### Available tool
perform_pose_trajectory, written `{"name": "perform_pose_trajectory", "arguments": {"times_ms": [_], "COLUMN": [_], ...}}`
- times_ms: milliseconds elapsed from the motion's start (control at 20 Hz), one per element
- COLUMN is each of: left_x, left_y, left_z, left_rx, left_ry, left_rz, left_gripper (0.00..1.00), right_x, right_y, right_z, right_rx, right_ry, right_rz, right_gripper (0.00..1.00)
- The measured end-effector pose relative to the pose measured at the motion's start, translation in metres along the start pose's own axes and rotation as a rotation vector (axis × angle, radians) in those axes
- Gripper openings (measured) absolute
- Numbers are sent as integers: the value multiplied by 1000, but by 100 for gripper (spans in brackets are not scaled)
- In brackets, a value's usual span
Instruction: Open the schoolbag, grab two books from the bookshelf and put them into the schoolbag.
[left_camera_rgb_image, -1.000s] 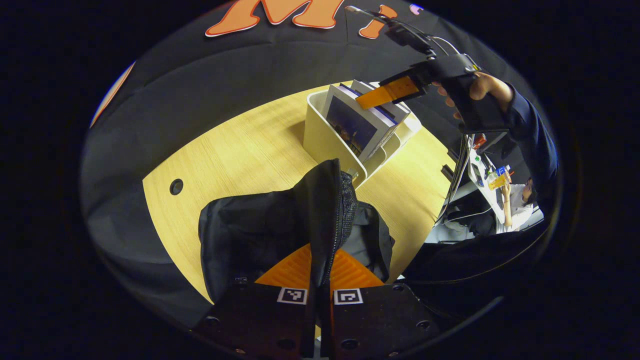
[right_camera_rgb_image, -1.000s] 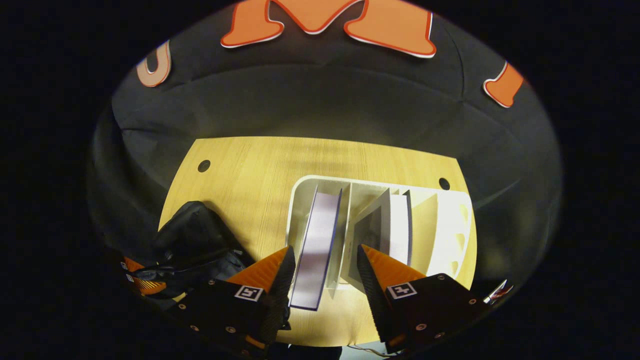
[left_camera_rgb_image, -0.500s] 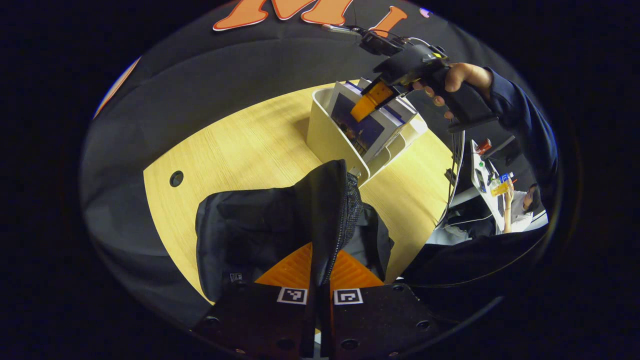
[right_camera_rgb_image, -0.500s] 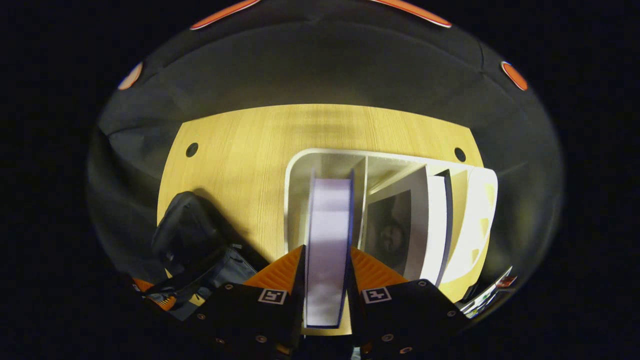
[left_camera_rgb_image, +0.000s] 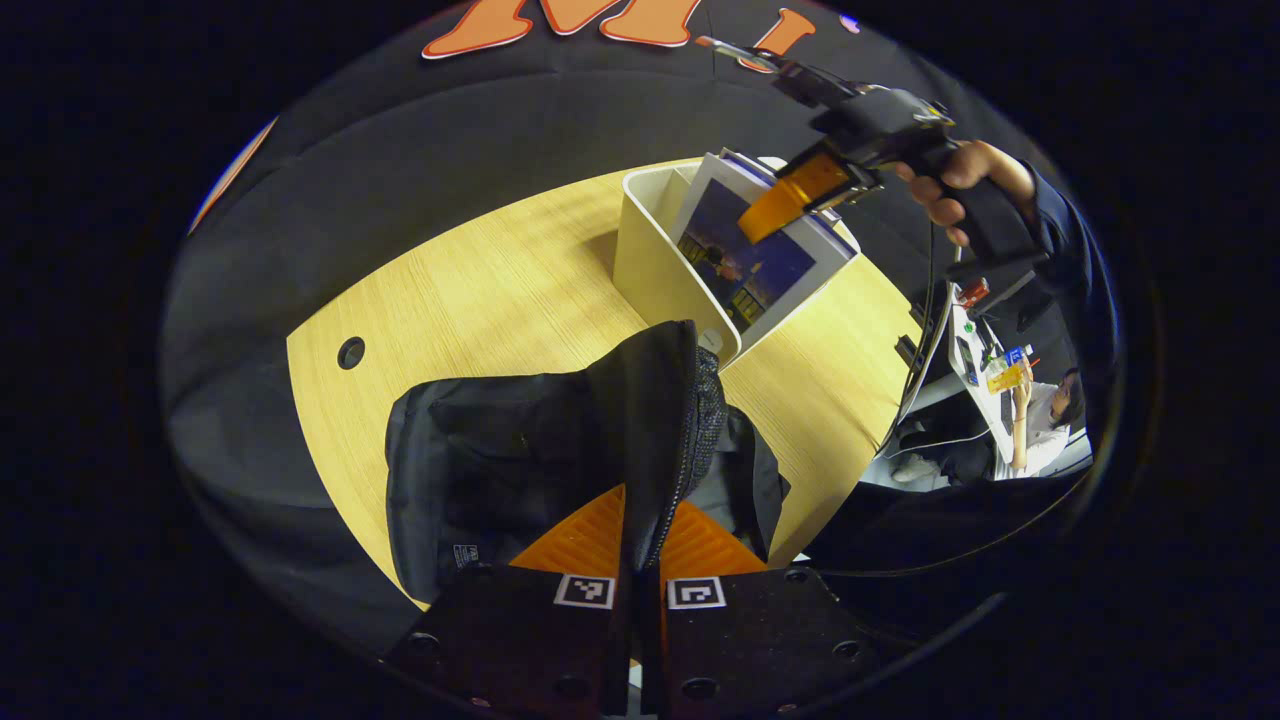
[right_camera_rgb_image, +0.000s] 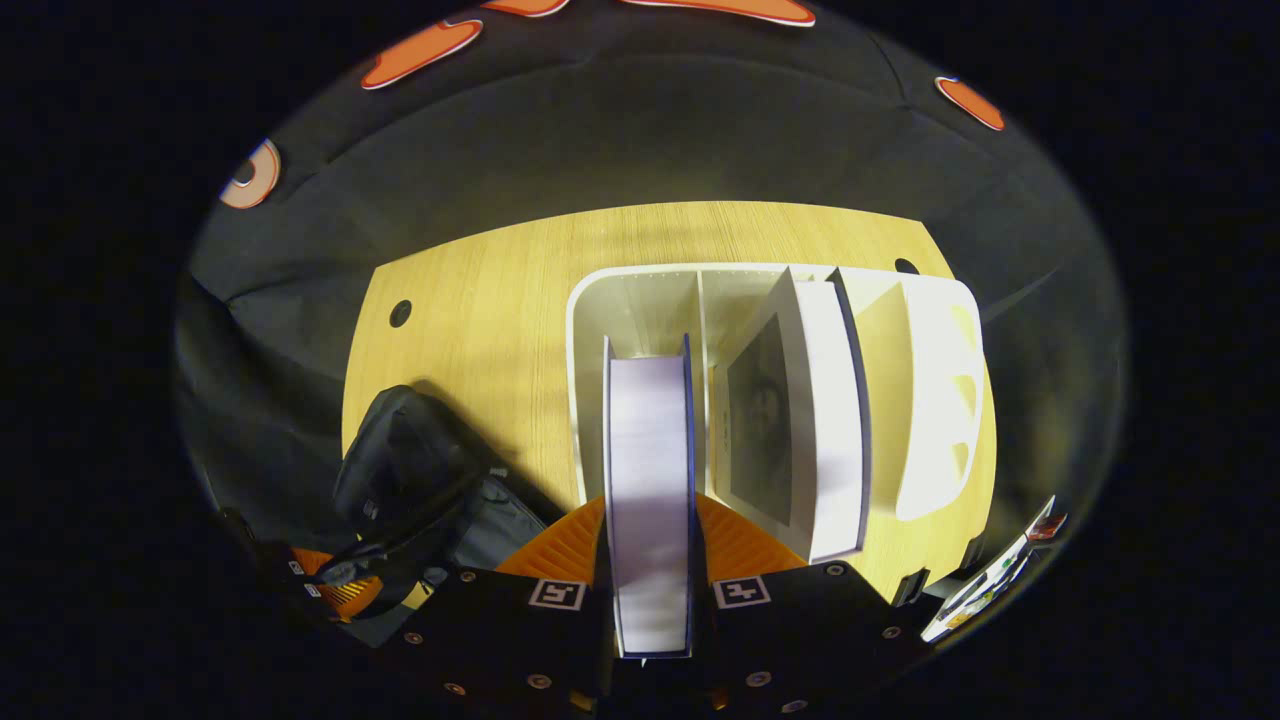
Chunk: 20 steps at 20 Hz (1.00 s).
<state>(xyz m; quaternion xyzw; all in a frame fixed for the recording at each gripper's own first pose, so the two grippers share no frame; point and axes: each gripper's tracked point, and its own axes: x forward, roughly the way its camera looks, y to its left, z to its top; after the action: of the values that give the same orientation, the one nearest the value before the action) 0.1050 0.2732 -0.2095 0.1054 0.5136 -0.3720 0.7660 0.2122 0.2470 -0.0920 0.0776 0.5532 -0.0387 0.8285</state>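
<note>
While the right gripper (right_camera_rgb_image: 650, 545) clamps a blue-edged white-paged book (right_camera_rgb_image: 648, 480) at lower centre, lifting straight up should clear the white plastic bookshelf (right_camera_rgb_image: 930, 400); another book (right_camera_rgb_image: 800, 420) stands one slot right. Lower centre, the left gripper (left_camera_rgb_image: 640, 545) pinches the black fabric schoolbag (left_camera_rgb_image: 500, 460) flap, holding it open.

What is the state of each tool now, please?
Left tool: closed on the schoolbag's opened edge.
Right tool: closed on a book in the bookshelf.

Two books (right_camera_rgb_image: 650, 480), one schoolbag (left_camera_rgb_image: 520, 460), one bookshelf (right_camera_rgb_image: 930, 370)
</note>
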Motion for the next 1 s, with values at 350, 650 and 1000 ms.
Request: {"name": "perform_pose_trajectory", "arguments": {"times_ms": [350, 650, 1000], "left_x": [5, 9, 13], "left_y": [-6, -10, -25], "left_z": [-5, -5, -10], "left_rx": [-11, -34, -54], "left_ry": [5, 19, 34], "left_rz": [25, 53, 85], "left_gripper": [6, 5, 6], "right_x": [-36, -62, -80], "right_y": [-7, -23, -45], "right_z": [-38, -76, -132], "right_rx": [-30, 10, 67], "right_ry": [-88, -138, -153], "right_rz": [53, 117, 240], "right_gripper": [32, 30, 30]}}
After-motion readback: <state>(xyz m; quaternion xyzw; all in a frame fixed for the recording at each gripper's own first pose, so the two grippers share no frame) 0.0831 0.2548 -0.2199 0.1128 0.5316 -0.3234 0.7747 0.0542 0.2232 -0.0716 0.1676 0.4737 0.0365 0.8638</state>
